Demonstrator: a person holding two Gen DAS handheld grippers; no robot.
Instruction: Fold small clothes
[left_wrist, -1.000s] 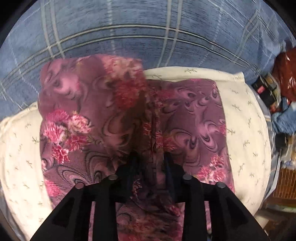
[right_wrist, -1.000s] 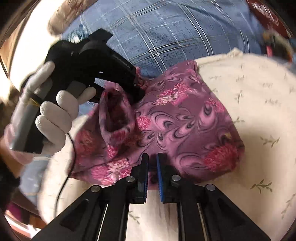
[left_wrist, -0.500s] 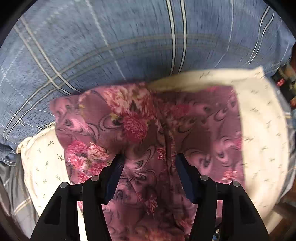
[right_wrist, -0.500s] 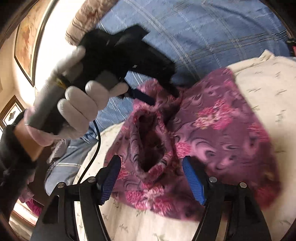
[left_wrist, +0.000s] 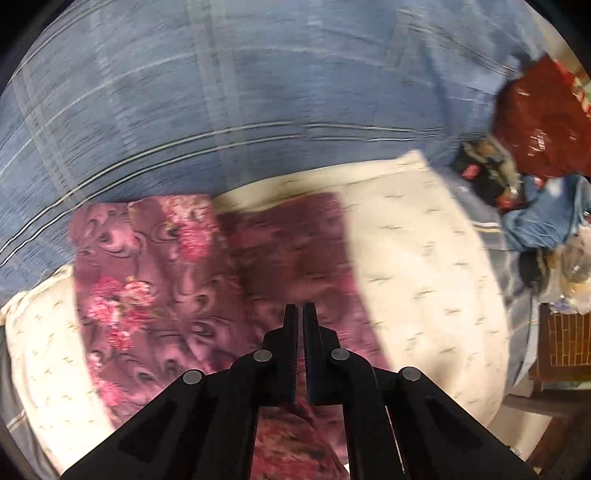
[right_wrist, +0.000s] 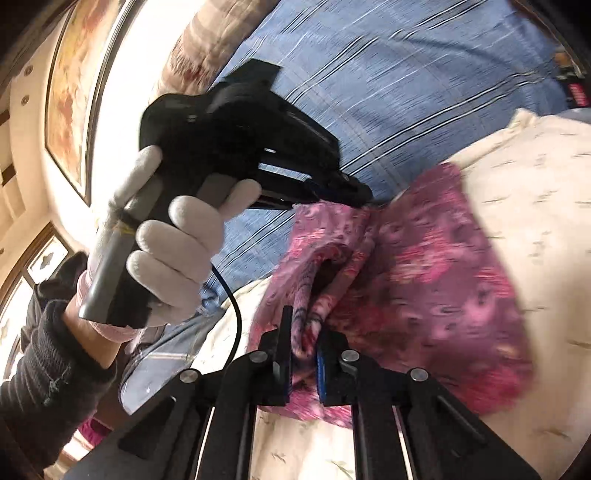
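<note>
A purple floral cloth (left_wrist: 166, 295) lies crumpled on a cream pillow (left_wrist: 424, 277). In the left wrist view my left gripper (left_wrist: 299, 312) points steeply down with its fingers pressed together right over the cloth. The right wrist view shows a white-gloved hand (right_wrist: 177, 240) holding the left gripper (right_wrist: 360, 194). There its tip pinches the far upper edge of the cloth (right_wrist: 424, 277), which rises to it in a peak. My right gripper (right_wrist: 303, 332) is shut on a thick rolled fold at the cloth's near edge. An open tube of fabric gapes between the two grips.
A blue plaid bedsheet (left_wrist: 258, 110) lies beyond the pillow. At the right edge are a red bag (left_wrist: 543, 122), blue clothes (left_wrist: 543, 221) and a wooden piece (left_wrist: 565, 339). A framed picture (right_wrist: 74, 85) hangs on the wall at left.
Both grippers stood wide open half a second ago and have now closed. The right one closed on the near fold; the left one shifted over the cloth and shut at its far edge.
</note>
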